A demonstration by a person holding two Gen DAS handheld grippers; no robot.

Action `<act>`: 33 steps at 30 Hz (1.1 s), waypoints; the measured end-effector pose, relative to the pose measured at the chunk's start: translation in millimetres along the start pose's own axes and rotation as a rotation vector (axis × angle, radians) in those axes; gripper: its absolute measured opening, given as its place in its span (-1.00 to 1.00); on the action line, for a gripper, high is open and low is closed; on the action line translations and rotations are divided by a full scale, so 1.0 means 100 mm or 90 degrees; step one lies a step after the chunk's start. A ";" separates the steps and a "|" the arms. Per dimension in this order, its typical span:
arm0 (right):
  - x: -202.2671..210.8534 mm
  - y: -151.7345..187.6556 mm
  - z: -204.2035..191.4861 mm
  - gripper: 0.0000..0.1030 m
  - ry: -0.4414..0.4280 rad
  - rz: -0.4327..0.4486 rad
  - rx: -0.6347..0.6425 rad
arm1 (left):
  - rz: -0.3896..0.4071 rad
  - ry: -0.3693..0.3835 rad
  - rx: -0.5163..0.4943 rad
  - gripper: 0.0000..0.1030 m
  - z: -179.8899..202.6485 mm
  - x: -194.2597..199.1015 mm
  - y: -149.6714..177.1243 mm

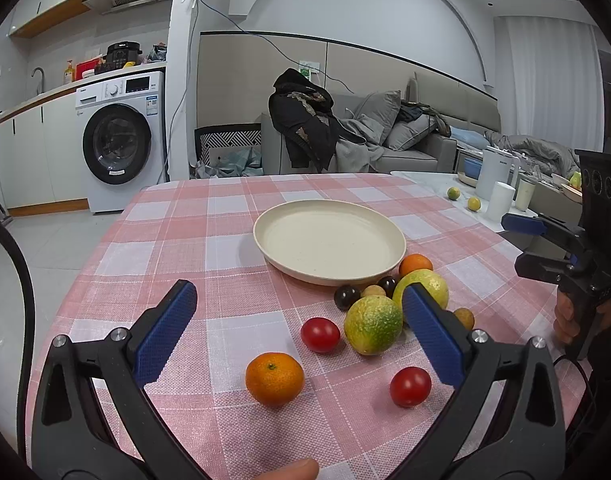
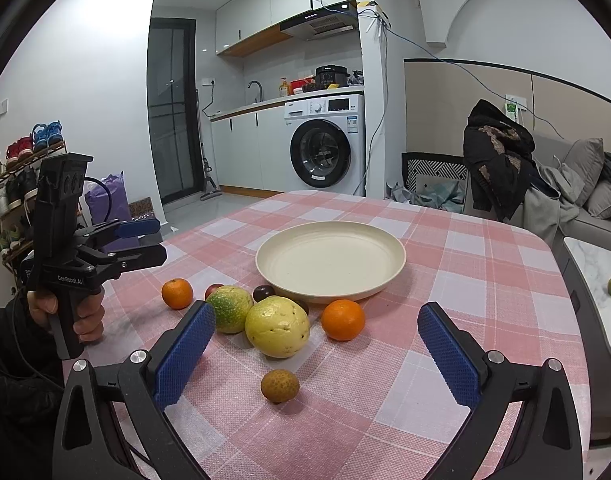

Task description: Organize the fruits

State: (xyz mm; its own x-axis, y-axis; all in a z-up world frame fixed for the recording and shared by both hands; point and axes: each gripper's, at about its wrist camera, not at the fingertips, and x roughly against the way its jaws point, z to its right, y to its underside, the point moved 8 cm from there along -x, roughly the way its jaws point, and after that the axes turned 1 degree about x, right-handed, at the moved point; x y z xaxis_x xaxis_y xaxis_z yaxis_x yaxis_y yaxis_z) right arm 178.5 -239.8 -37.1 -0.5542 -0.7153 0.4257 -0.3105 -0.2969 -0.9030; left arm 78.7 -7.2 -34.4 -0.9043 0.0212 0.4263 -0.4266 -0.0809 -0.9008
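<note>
Covering the table point(image 1: 165, 240) is a pink checked cloth, and wide bare cloth lies toward the far edge and the left edge in the left wrist view. A cream plate point(image 1: 329, 246) sits near the middle with nothing in it. The fruits crowd the plate's near rim. The left hand-held gripper point(image 1: 293, 320) is spread wide and grips nothing; a mandarin point(image 1: 275, 379) and two cherry tomatoes point(image 1: 320, 334) lie between its fingers, a green-yellow citrus point(image 1: 372, 325) just beyond. The right hand-held gripper point(image 2: 317, 340) is likewise spread and holds nothing; a longan point(image 2: 279, 385) lies between its fingers, with a yellow citrus point(image 2: 277, 326) and a second mandarin point(image 2: 342, 319) nearer the plate. Only the right wrist view shows the longan clearly. Only the left wrist view shows a side table with a white kettle point(image 1: 493, 174) past the right edge.
</note>
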 end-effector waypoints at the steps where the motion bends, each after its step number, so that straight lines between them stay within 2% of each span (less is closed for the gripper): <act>1: 0.00 0.00 -0.01 1.00 -0.001 0.000 0.001 | 0.000 0.000 0.000 0.99 0.00 -0.01 0.00; 11: -0.03 0.02 -0.07 1.00 -0.001 -0.018 0.005 | 0.002 0.000 0.001 0.99 0.01 0.02 -0.01; 17: 0.03 0.01 -0.12 1.00 0.014 -0.009 0.014 | 0.004 0.013 0.019 0.99 -0.02 -0.02 -0.03; 22: -0.02 0.04 -0.20 1.00 0.040 -0.029 0.037 | 0.006 0.011 0.020 0.99 -0.04 0.04 -0.03; 23: -0.10 0.05 -0.06 1.00 0.042 -0.036 0.041 | 0.006 0.008 0.020 0.99 -0.04 0.04 -0.04; 27: -0.15 0.08 -0.07 1.00 0.056 -0.057 0.053 | 0.008 0.005 0.024 0.99 -0.07 0.05 -0.03; 33: -0.19 0.10 -0.11 1.00 0.069 -0.065 0.071 | 0.001 0.004 0.060 0.99 -0.19 0.04 -0.01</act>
State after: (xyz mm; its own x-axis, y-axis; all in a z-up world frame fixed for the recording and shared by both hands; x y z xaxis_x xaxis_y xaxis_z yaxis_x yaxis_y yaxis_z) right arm 177.8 -222.4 -53.3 -0.6064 -0.6067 0.5141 -0.2856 -0.4372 -0.8528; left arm 75.8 11.5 -33.2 -0.9051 0.0269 0.4244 -0.4223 -0.1745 -0.8895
